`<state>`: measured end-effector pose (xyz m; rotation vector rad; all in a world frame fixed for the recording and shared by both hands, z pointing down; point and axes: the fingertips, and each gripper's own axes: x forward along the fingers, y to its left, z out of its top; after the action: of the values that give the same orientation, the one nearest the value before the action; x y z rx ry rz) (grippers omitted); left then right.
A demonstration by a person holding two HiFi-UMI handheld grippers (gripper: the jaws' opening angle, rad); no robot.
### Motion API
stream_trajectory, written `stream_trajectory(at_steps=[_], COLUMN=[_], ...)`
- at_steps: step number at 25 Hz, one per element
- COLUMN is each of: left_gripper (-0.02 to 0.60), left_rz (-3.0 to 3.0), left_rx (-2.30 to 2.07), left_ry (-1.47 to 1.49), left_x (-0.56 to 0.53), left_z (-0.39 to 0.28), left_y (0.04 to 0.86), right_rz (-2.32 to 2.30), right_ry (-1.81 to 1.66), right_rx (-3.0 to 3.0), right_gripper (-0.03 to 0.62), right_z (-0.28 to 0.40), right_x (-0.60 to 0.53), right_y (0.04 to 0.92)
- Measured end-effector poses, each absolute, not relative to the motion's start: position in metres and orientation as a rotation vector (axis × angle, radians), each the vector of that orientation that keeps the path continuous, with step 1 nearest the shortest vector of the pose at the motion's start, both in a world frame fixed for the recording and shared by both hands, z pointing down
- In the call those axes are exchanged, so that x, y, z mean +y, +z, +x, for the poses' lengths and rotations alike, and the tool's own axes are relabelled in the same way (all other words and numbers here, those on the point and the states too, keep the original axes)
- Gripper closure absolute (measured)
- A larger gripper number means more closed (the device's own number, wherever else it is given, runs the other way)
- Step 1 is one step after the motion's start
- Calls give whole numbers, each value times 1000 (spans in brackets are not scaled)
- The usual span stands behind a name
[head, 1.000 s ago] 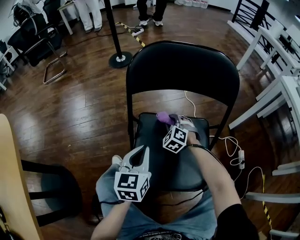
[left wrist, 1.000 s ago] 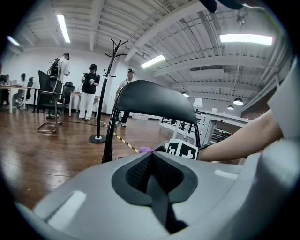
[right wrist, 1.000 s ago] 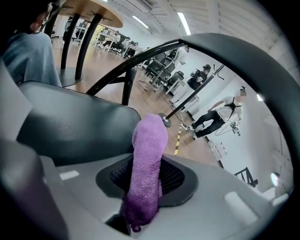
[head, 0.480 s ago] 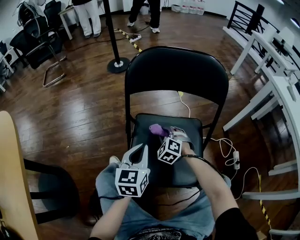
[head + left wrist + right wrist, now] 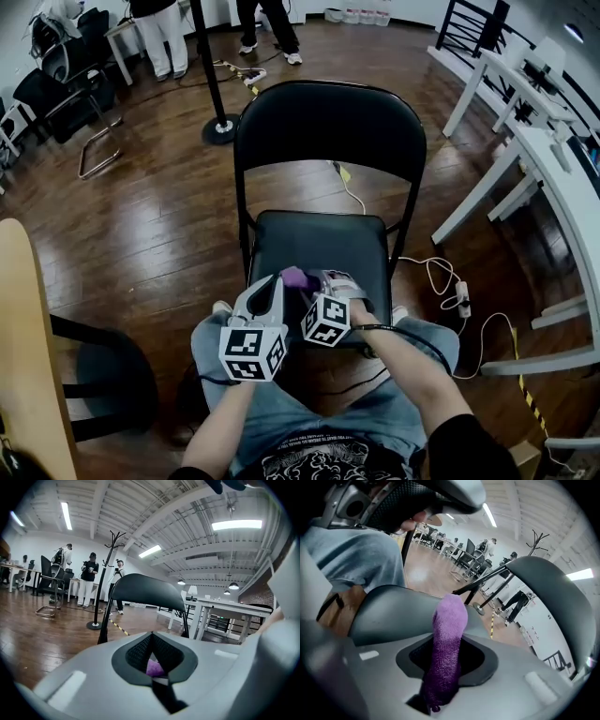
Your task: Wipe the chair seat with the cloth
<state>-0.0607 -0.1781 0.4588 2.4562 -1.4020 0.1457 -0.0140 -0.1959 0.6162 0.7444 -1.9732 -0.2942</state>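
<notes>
Wiping seat (image 5: 319,239) front edge, 6 o'clock: right hand-held gripper (image 5: 314,283) clamped on cloth (image 5: 293,277); press flat, overlap strokes toward 12; left hand-held gripper (image 5: 269,292) closed, empty.

Floor (image 5: 141,225): dark wood planks.
Coat stand (image 5: 221,128): black, round base.
Tables (image 5: 548,155): white, on my right.
Cable (image 5: 441,279): white, lying loose on floor.
Bystanders (image 5: 161,28): I count two.
</notes>
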Motion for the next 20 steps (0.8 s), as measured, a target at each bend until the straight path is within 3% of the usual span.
stream_trajectory(at_steps=[20], left_gripper=[577], left_rz=[2540], left_rx=[-1344], left_ry=[93], left_x=[-150], left_z=[-28], left_y=[438], right_rz=[678], right_ry=[-262], right_rx=[-2060], right_gripper=[483], right_z=[-29], right_x=[-64], right_y=[627])
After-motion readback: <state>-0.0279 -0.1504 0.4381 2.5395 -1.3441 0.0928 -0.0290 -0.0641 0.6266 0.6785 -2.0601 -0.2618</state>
